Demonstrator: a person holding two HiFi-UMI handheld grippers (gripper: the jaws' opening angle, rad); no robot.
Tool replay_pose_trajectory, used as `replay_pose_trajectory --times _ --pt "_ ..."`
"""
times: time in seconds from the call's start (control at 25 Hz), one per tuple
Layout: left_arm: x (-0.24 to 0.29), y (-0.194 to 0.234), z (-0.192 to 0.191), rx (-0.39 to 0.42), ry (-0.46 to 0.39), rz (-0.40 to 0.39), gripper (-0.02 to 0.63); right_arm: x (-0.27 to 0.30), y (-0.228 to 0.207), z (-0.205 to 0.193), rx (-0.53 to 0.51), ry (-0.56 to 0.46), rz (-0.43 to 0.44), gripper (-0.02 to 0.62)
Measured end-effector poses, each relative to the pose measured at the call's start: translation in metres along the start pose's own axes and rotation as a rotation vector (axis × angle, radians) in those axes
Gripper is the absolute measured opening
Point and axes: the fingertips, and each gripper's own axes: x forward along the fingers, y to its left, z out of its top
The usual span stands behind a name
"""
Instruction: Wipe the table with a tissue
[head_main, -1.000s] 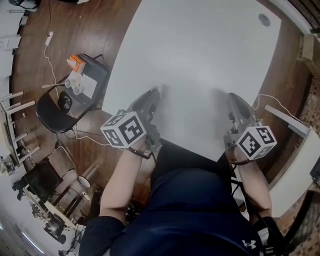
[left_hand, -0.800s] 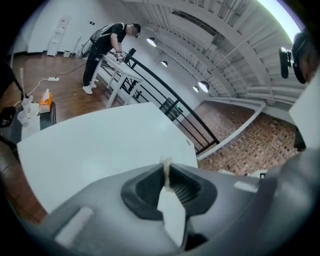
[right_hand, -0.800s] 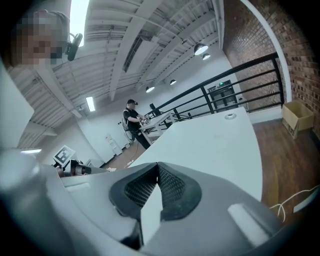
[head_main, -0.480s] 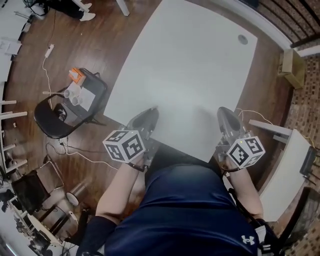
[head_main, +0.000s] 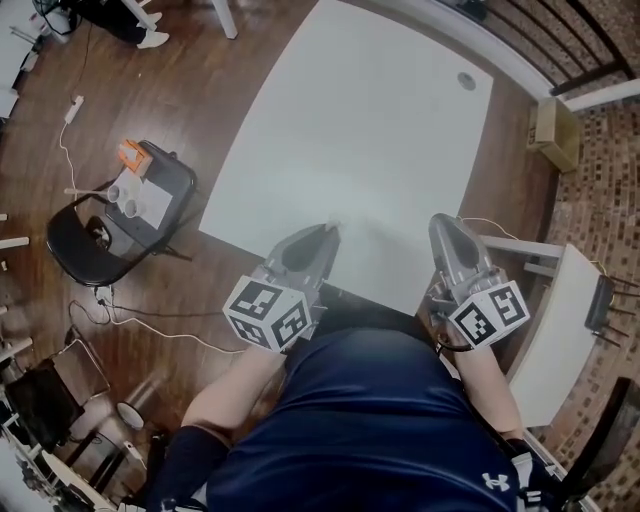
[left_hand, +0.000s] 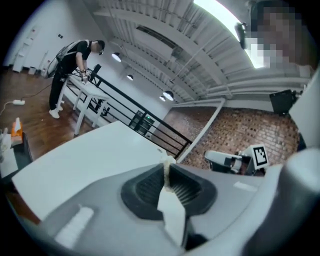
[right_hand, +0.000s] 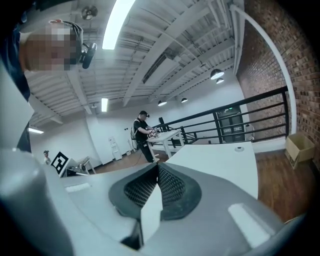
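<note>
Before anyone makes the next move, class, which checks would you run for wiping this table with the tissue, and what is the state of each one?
1. Tissue gripped: the left claw is shut on a small tissue at its tip. Ok.
2. Right claw free: it is shut with nothing in it. Ok.
3. Tissue touching the table: cannot tell. The tip is over the near edge, but contact does not show.
4. Wipe path free: the top is bare apart from a grommet at the far corner. Ok.
5. Claws apart from each other: ok.
6. Dirt to wipe: cannot tell. None shows.
</note>
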Motion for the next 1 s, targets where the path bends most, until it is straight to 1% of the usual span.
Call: replay_pose_trajectory --times 0.08,0.2,0.32,0.44,0.52,0.72,1.0 --pt "-0.003 -0.011 0.007 0.035 -0.025 -0.02 0.035 -0.001 0.006 -0.001 -0.004 -0.002 0.008 0.011" --pt "-0.009 -0.023 0.015 0.072 -0.057 -0.021 0.035 -0.003 0.01 0.0 -0.013 -0.004 0.026 0.011" --pt "-0.009 -0.02 0.025 0.107 -0.098 0.019 0.035 0.0 0.008 0.003 -0.023 -0.019 0.053 0.011" --pt "-0.007 -0.011 0.027 0.105 -0.129 0.078 0.035 0.005 0.005 0.003 -0.029 -0.036 0.076 0.011" --pt "-0.006 -0.018 0.034 0.108 -0.147 0.083 0.035 0.005 0.002 0.01 -0.048 -0.056 0.08 0.011" --pt "0.002 -0.045 0.042 0.168 -0.148 0.053 0.035 -0.003 -0.008 0.013 -0.032 -0.091 0.083 0.011" --pt "0.012 -0.059 0.034 0.185 -0.13 0.064 0.035 -0.01 -0.013 0.009 -0.043 -0.102 0.112 0.011"
